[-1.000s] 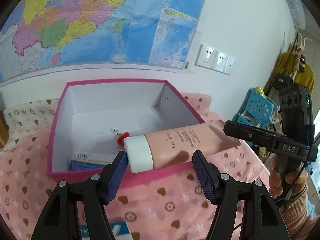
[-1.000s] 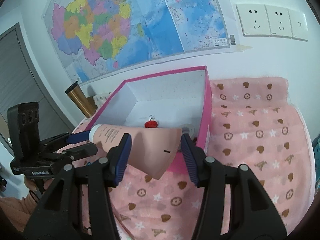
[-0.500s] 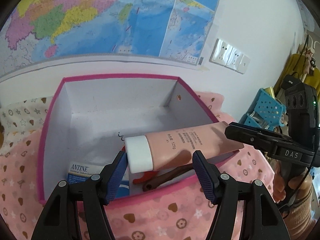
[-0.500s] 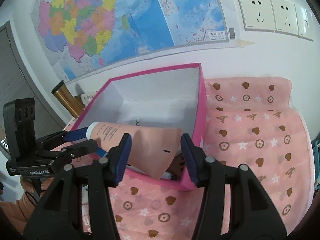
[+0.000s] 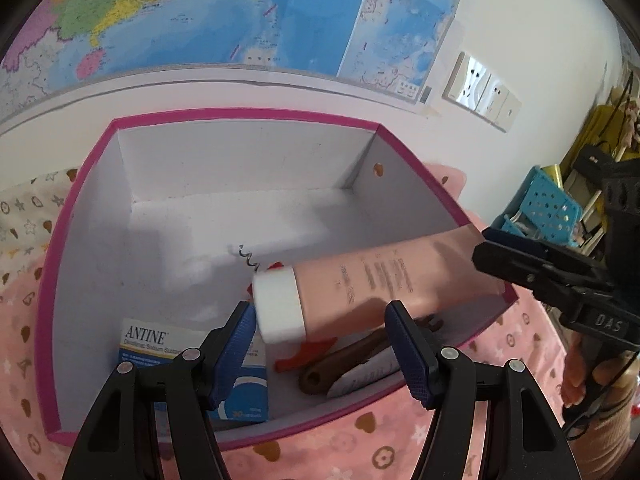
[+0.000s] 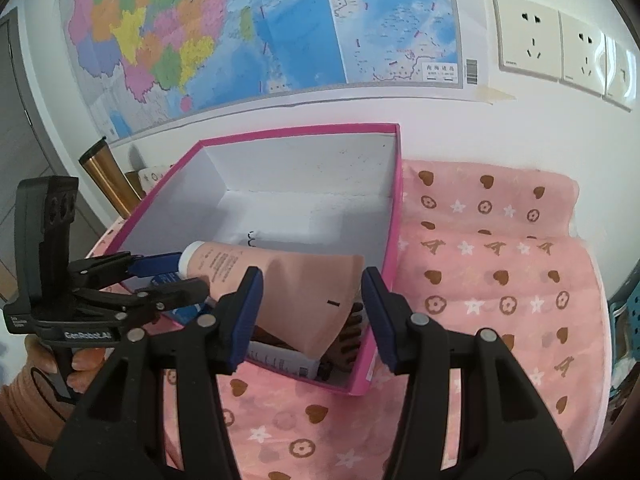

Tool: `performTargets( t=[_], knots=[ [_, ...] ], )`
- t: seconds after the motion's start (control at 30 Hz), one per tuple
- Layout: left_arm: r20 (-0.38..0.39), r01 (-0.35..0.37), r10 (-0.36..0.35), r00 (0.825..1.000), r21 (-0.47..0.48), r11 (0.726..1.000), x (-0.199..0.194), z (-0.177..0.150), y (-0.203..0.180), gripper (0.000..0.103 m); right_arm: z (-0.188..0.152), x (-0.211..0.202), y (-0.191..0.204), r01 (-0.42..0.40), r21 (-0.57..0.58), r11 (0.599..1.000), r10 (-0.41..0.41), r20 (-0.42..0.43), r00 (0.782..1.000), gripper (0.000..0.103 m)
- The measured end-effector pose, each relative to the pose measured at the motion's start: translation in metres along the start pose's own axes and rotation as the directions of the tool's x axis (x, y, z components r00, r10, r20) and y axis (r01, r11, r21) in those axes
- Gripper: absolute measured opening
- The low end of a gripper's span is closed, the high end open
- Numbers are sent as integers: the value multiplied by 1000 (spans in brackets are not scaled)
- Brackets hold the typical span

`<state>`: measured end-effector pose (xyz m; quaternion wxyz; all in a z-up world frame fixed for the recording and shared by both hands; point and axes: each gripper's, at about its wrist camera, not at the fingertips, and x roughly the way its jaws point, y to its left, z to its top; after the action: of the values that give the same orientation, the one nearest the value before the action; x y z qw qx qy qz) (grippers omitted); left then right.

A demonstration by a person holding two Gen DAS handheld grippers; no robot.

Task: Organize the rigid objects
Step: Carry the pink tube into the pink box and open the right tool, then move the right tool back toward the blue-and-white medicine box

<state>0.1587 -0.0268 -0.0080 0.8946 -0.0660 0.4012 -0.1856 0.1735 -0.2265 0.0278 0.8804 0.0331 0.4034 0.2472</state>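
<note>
A pink tube [image 5: 372, 284] with a white cap [image 5: 278, 304] is held level over the pink box [image 5: 244, 114] with white inside. My left gripper [image 5: 320, 344] has its blue pads on either side of the cap end. My right gripper [image 6: 312, 312] has its pads on either side of the flat crimped end of the tube [image 6: 304, 300]. In the box lie a blue and white ANTINE carton [image 5: 160, 344], a corkscrew [image 5: 250, 258] with a red part, a brown handle [image 5: 344, 360] and a white tube [image 6: 280, 360].
The box [image 6: 384, 240] stands on a pink patterned cloth [image 6: 480, 288] against a white wall with a map [image 6: 240, 28] and sockets [image 6: 528, 38]. A gold tumbler [image 6: 106, 176] stands left of the box. A blue basket [image 5: 544, 204] is at the right.
Both grippers have moved forward and down with the tube, from in front of the box's near wall to over its inside. More of the box's contents now show.
</note>
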Motion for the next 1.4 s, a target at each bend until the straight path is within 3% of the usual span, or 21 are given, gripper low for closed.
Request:
performTargets(
  t=[0.23, 0.4, 0.6, 0.83, 1.17, 1.4],
  knots=[
    [-18, 13, -13, 1000, 18, 1000, 7, 3, -2, 68, -1, -7, -1, 32, 3, 999, -32, 24, 999, 54],
    [22, -13, 12, 1000, 44, 999, -7, -2, -4, 68, -7, -17, -2, 17, 17, 1000, -18, 33, 999, 54],
    [105, -57, 48, 993, 85, 995, -42, -15, -8, 70, -20, -37, 2, -54, 36, 998, 53, 51, 997, 54],
    [164, -83, 74, 984, 50, 995, -86, -46, 13, 72, -42, -49, 24, -165, 10, 986, 165, 24, 986, 54],
    [110, -214, 216, 970, -28, 976, -109, -102, 48, 72, -91, -30, 52, -275, 1, 961, 273, -123, 954, 54],
    [46, -231, 237, 971, -96, 968, -106, -127, 70, 72, -105, -3, 83, -340, -17, 940, 329, -204, 922, 54]
  ],
)
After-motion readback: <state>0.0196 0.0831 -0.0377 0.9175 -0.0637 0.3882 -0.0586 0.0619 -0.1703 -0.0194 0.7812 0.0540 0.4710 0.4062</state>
